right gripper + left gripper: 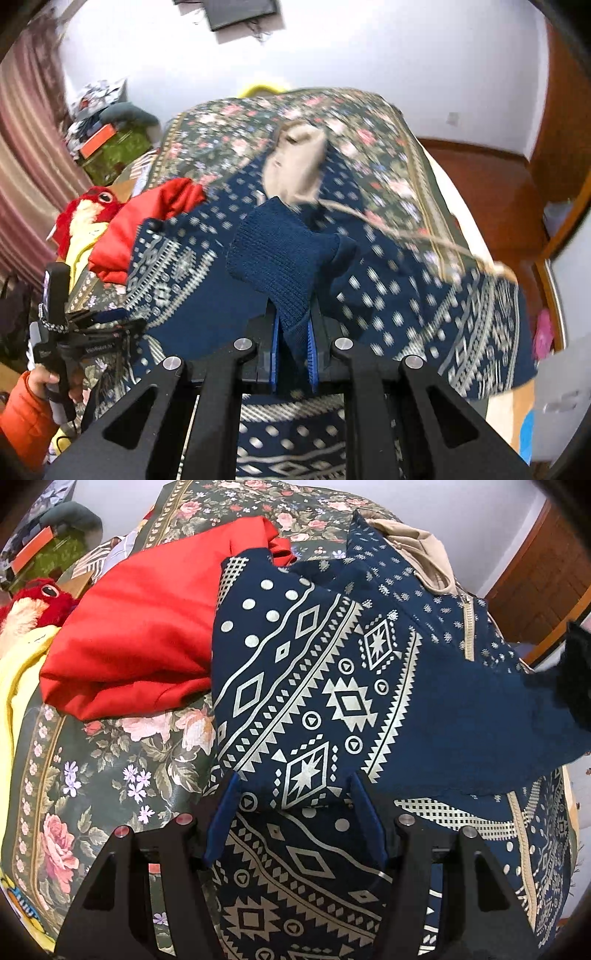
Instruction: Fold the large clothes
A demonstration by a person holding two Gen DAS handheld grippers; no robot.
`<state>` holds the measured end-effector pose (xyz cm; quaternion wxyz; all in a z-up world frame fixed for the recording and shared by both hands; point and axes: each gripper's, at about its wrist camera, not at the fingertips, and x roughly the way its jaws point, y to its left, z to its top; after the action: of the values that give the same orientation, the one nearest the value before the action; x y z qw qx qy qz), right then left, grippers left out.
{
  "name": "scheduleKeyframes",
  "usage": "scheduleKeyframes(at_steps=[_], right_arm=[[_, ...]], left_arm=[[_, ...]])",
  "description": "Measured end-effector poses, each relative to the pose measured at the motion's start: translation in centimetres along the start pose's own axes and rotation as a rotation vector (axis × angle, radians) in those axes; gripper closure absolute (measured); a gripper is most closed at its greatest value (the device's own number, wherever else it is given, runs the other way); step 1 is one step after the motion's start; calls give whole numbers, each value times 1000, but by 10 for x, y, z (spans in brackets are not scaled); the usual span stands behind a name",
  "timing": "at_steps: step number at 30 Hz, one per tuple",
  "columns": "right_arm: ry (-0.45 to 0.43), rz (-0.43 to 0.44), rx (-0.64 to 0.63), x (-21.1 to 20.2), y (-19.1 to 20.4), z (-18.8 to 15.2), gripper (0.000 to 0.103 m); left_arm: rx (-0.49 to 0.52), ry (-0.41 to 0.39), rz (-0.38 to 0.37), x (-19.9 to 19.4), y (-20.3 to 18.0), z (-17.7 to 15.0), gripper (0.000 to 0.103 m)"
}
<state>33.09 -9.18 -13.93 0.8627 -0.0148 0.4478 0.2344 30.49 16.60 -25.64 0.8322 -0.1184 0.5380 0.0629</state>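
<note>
A navy jacket (369, 686) with cream geometric print and a beige hood (413, 550) lies spread on the floral bedspread (110, 775). My left gripper (295, 794) stands open low over the jacket, and a folded patterned part lies between its blue-padded fingers (227, 812). In the right wrist view that left gripper (110, 317) sits at the jacket's left edge, held by a hand in an orange sleeve (22, 417). My right gripper (293, 317) is shut on the jacket's navy knit cuff (280, 254), which is lifted above the jacket (406, 295). A beige drawstring (424, 236) swings, blurred.
A folded red garment (140, 627) lies left of the jacket, with a yellow cloth (18, 709) and a red plush toy (33, 602) beyond it. Boxes and clutter (107, 144) stand by the curtain. Wooden floor (480, 177) runs along the bed's right side.
</note>
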Motion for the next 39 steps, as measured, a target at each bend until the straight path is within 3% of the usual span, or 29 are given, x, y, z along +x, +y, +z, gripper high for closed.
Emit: scheduleKeyframes(at_steps=[8, 18, 21, 24, 28, 39], right_arm=[[93, 26, 167, 11, -51, -26, 92], [219, -72, 192, 31, -72, -49, 87], [259, -80, 215, 30, -80, -50, 75], [238, -52, 257, 17, -89, -48, 61], [159, -51, 283, -13, -101, -40, 52], [-20, -149, 355, -70, -145, -24, 37]], left_arm=[[3, -19, 26, 5, -2, -3, 38], [3, -19, 39, 7, -2, -4, 35], [3, -12, 48, 6, -3, -3, 35], [8, -1, 53, 2, -5, -1, 35], [39, -15, 37, -13, -12, 2, 35], [127, -202, -62, -85, -62, 31, 35]])
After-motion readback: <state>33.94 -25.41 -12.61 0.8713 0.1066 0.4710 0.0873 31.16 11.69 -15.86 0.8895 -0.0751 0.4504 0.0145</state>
